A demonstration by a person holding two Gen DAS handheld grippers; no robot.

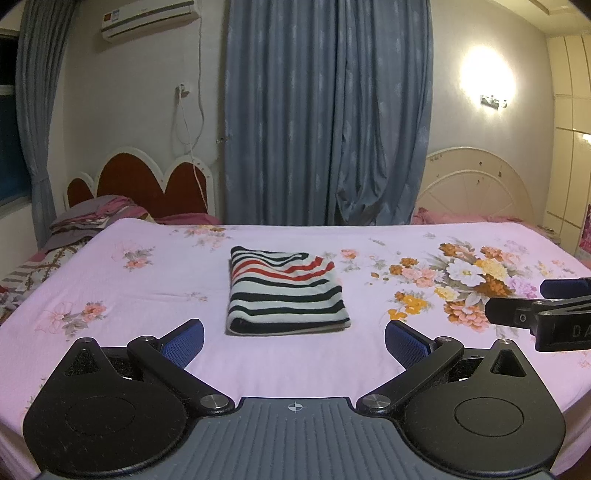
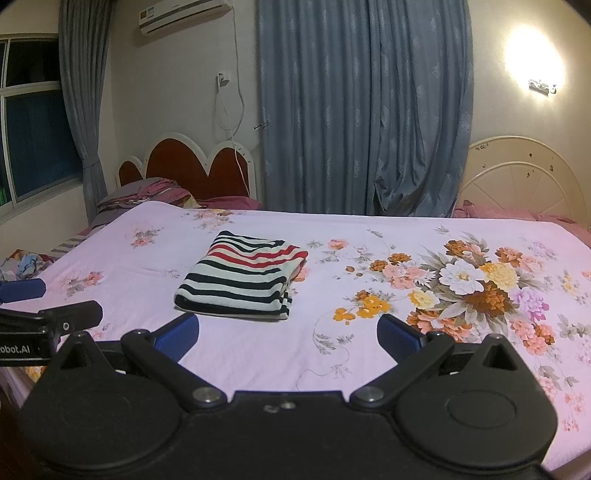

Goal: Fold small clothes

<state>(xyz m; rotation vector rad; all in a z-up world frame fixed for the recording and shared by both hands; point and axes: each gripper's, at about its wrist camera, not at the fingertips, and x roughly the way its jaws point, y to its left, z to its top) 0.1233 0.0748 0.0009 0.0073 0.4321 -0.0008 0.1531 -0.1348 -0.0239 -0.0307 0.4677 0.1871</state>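
Left gripper (image 1: 293, 343): nearest in the left wrist view, black linkage with blue ribbed pads, jaws spread wide and holding nothing; it hangs over the near edge of the bed, apart from the garment.
Right gripper (image 2: 288, 334): same build, jaws likewise wide apart and empty, also clear of the cloth.
Writing on the grippers: the left gripper's side, seen at the left edge of the right wrist view, reads "obot.AI", cut off by the frame; the right gripper's side, at the right edge of the left wrist view, shows "DA", the rest out of view.
Striped garment (image 1: 286, 291): folded into a neat, thick rectangle, black and white stripes with several red ones toward the far end; it lies flat on the sheet just beyond the left gripper's fingertips, left of the big flower print.
Bedsheet (image 1: 147, 354): pale pink with floral bouquets, the largest to the right of the garment.
Pillows (image 1: 88, 218): piled at the far left corner, before a red scalloped headboard (image 1: 147, 181).
Cream headboard (image 1: 476, 188): far right.
Curtain (image 1: 328, 110): blue-grey, drawn, behind the bed.
Air conditioner (image 1: 149, 18): high on the wall, its label too small to read.
Wall lamp (image 1: 493, 101): lit.
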